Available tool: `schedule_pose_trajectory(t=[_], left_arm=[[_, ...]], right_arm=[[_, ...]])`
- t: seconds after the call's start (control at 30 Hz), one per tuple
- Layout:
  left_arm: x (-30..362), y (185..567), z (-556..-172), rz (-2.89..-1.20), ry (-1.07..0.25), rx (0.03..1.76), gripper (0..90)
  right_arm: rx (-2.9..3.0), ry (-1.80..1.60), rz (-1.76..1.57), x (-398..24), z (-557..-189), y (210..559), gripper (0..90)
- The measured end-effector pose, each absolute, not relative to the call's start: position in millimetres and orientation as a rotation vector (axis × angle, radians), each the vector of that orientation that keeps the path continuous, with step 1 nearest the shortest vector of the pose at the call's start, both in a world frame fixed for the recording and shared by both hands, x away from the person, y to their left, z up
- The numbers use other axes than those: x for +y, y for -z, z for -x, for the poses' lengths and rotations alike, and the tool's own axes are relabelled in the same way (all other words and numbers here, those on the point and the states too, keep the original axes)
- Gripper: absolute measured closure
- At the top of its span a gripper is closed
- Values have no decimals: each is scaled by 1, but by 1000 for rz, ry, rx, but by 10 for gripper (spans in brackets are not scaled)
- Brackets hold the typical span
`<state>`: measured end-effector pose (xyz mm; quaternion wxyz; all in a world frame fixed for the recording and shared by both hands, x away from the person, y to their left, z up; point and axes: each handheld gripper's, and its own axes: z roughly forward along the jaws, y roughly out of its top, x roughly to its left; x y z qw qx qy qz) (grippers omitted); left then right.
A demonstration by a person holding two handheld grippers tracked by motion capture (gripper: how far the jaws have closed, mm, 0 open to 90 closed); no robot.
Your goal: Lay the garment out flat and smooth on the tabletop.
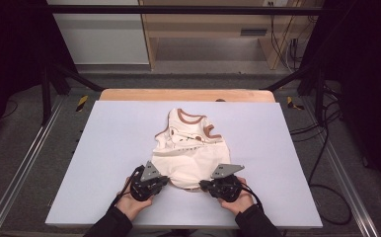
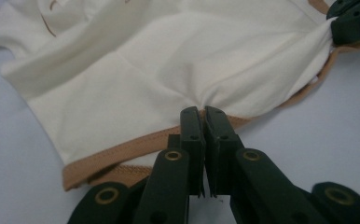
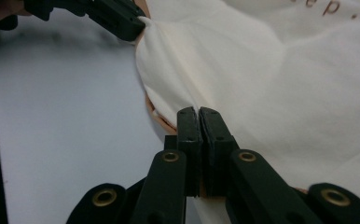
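Baby vest [image 1: 191, 148], cream with brown edges, lies flat on your pale mat [image 1: 104, 148]. Your left gripper [image 2: 201, 112] pinches its bottom hem, and your right gripper [image 3: 197, 112] pinches the hem farther along. Its brown letters are cut off and too small to read.

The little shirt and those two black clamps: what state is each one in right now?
Shirt: lying flat on the table, neck end away from the person, near hem pinched at two spots.
Left gripper: shut on the hem.
Right gripper: shut on the hem.
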<state>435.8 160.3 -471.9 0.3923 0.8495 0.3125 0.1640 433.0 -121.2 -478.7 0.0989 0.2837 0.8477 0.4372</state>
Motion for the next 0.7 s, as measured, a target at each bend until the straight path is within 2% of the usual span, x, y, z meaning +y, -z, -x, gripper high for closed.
schedule_pose_trajectory(t=[0.1,0.23,0.47,0.6,0.7], left_arm=[[164,450,-441,-2126,-370,785,870],[163,438,-467,-2145,-331,869,853],[154,468,-513,-2156,-379,984,790],[157,466,-511,-2133,-403,985,684],[162,451,-500,-2072,-413,946,552]], right_arm=[[2471,-1376,-852,-125,-439,463,871],[2431,-1432,-981,-128,-463,454,847],[2361,-1240,-1169,-122,-512,486,799],[2333,-1220,-1140,-120,-512,487,677],[2277,-1303,-1073,-126,-501,469,582]])
